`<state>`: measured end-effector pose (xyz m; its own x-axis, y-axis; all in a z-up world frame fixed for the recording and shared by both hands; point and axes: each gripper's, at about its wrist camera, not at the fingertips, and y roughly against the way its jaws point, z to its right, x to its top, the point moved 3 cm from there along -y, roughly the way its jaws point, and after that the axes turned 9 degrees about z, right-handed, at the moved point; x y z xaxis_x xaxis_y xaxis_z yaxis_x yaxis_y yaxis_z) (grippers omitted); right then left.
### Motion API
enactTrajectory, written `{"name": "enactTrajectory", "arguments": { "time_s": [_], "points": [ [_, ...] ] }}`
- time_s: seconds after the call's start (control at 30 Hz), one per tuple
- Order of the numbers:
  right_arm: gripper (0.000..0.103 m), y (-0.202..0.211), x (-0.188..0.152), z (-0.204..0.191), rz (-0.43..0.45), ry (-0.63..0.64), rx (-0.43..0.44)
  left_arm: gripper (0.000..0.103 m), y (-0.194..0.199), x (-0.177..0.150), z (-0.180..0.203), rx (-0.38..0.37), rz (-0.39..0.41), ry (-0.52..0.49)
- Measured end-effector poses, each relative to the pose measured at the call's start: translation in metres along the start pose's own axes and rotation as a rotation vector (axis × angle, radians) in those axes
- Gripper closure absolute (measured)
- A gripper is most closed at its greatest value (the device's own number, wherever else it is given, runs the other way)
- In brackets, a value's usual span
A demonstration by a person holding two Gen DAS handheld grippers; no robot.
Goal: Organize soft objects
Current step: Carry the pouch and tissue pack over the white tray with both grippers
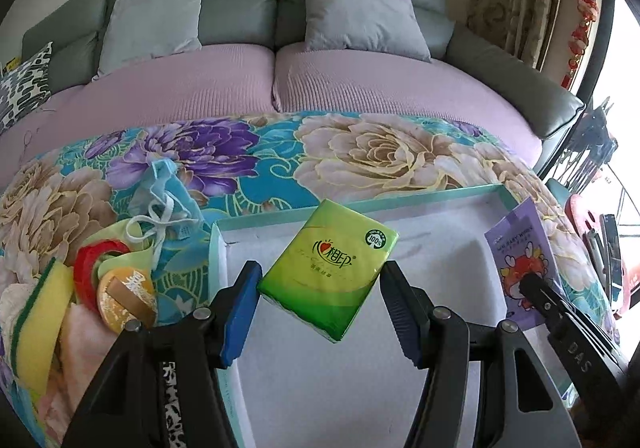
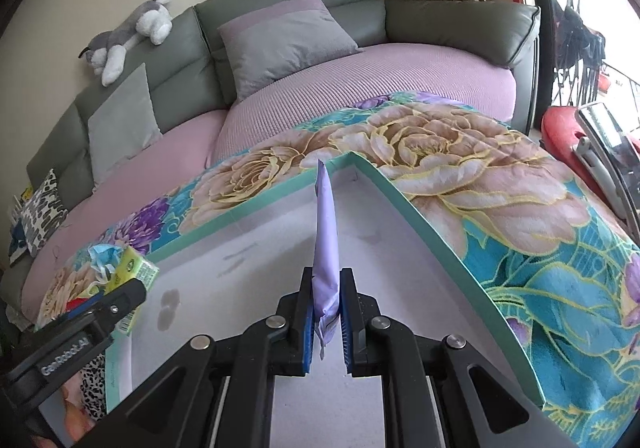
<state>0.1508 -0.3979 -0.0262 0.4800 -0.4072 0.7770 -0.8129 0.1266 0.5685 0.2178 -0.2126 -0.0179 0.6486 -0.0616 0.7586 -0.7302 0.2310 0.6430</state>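
Observation:
My left gripper is shut on a green tissue pack and holds it above the teal-rimmed white box. The pack also shows at the left of the right wrist view. My right gripper is shut on a purple baby-wipes pack, held edge-on over the box. In the left wrist view that wipes pack shows at the box's right side, with the right gripper's finger on it.
Left of the box lie a blue face mask, a red tape roll, a yellow sponge, a gold round tin and a pink cloth on the floral blanket. Grey cushions and a plush dog rest on the sofa.

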Motion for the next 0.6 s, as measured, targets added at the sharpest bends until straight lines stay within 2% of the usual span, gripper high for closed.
{"name": "enactTrajectory", "arguments": {
  "time_s": [0.6],
  "points": [
    [0.088,-0.0015,-0.0016,-0.0011,-0.029,0.023,-0.023,0.040,-0.0007,-0.0018,-0.0023,0.023,-0.021,0.011]
  ]
}}
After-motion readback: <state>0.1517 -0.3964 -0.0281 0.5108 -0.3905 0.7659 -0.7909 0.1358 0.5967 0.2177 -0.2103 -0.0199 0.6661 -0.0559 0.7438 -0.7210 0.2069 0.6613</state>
